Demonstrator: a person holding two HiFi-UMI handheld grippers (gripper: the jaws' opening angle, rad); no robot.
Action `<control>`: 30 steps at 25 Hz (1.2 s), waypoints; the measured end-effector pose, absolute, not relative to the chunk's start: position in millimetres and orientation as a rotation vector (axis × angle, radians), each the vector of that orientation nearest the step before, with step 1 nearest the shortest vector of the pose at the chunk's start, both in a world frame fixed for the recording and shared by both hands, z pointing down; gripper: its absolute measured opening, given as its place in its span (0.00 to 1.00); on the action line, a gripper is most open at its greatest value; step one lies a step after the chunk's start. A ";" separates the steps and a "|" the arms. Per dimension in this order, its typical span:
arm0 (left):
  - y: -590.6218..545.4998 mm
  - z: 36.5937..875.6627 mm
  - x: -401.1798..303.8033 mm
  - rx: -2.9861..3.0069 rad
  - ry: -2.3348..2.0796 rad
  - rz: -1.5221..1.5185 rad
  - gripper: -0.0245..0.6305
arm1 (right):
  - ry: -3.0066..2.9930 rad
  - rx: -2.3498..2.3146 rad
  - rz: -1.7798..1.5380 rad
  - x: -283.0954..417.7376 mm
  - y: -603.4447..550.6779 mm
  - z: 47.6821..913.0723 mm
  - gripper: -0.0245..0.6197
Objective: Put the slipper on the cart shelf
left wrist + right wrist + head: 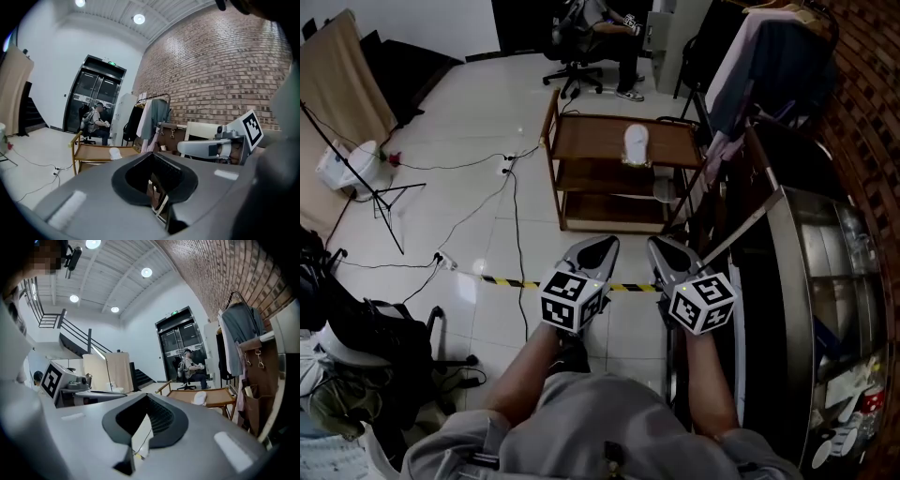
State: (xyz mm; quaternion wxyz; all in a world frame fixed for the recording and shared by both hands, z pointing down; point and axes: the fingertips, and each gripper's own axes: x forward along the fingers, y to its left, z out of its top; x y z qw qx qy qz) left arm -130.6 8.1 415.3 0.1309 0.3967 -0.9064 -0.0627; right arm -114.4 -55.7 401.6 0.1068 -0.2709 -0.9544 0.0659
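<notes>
A white slipper lies on the top shelf of a wooden cart several floor tiles ahead of me. It also shows small in the left gripper view as the slipper on the cart, and in the right gripper view as the slipper on the cart. A pale object rests on the cart's middle shelf. My left gripper and right gripper hang side by side near my body, far short of the cart. Both are shut with nothing in them.
A person sits on an office chair beyond the cart. A clothes rack and a metal counter line the right side. Cables, a striped floor tape and a light stand lie to the left.
</notes>
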 end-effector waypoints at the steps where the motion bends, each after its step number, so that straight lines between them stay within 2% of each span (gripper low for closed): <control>1: 8.6 416.6 -144.2 1.163 -2.629 -0.185 0.05 | -2.812 -0.785 0.183 -127.4 -55.1 401.3 0.04; 13: 26.7 426.8 -306.6 1.304 -2.547 -0.193 0.05 | -2.844 -0.618 0.133 -283.5 -28.2 395.5 0.04; 30: -50.1 465.8 -460.1 1.277 -2.467 -0.129 0.05 | -2.845 -0.538 0.158 -439.2 -116.9 439.2 0.04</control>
